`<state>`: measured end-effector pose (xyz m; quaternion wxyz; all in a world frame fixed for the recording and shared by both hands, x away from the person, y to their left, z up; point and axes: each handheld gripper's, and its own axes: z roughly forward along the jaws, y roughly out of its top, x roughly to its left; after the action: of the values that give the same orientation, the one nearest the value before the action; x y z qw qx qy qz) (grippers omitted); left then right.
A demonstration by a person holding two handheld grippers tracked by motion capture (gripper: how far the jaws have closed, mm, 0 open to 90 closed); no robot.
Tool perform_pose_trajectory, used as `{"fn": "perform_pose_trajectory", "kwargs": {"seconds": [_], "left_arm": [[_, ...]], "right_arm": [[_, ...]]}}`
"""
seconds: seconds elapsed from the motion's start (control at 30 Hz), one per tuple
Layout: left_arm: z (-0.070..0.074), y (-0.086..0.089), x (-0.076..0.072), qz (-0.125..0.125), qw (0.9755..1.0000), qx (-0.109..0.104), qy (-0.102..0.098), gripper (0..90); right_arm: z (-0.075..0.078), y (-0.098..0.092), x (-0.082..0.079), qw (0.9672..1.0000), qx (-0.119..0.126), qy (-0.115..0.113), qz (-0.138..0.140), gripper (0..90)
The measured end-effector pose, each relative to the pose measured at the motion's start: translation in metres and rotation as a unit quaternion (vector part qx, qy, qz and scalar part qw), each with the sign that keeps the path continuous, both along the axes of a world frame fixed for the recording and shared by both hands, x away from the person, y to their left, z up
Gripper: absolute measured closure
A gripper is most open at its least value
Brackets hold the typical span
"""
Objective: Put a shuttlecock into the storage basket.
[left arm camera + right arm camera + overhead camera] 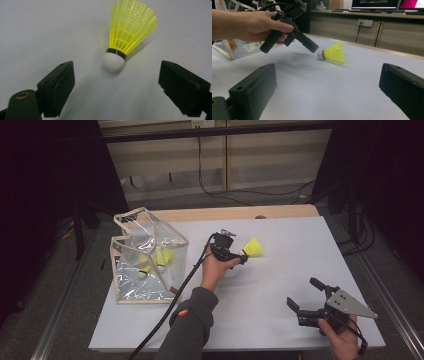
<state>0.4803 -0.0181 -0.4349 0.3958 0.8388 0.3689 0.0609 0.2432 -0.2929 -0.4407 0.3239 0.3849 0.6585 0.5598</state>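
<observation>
We note the yellow shuttlecock [125, 42] lying on the white counter [280, 270] just ahead of our left gripper [117, 82], cork toward the parted, empty jaws, skirt pointing away, while the right gripper [306, 295] waits open, well apart near us.

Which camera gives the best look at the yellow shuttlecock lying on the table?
The left gripper view: the shuttlecock is close, sharp, white cork toward the camera. The right gripper view has it smaller and blurred; the high view, tiny.
</observation>
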Motion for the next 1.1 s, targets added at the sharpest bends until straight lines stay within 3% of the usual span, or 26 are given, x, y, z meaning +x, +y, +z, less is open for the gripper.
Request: {"fn": "perform_pose_trajectory", "kwargs": {"seconds": [0.07, 0.13, 0.3, 0.53, 1.1], "left_arm": [[-0.001, -0.001, 0.001, 0.0, 1.0, 0.004, -0.003, 16.0], [-0.003, -0.003, 0.001, 0.006, 1.0, -0.006, 0.001, 17.1], [-0.007, -0.006, 0.005, -0.001, 1.0, 0.008, -0.004, 20.0], [-0.014, -0.01, 0.008, -0.005, 0.9999, 0.012, 0.001, 22.1], [-0.017, -0.019, 0.01, -0.029, 0.9985, 0.038, -0.026, 34.2]], "right_arm": [[0.0, 0.0, 0.0, 1.0, 0.0, 0.0, -0.001, 1.3], [0.0, 0.0, 0.0, 1.0, -0.001, -0.001, 0.0, 1.3], [0.0, -0.001, 0.0, 1.0, 0.0, -0.001, -0.001, 1.4], [0.0, -0.001, 0.0, 1.0, 0.0, -0.001, 0.0, 1.4], [0.0, 0.0, 0.001, 1.0, 0.0, 0.001, 0.002, 1.4]]}}
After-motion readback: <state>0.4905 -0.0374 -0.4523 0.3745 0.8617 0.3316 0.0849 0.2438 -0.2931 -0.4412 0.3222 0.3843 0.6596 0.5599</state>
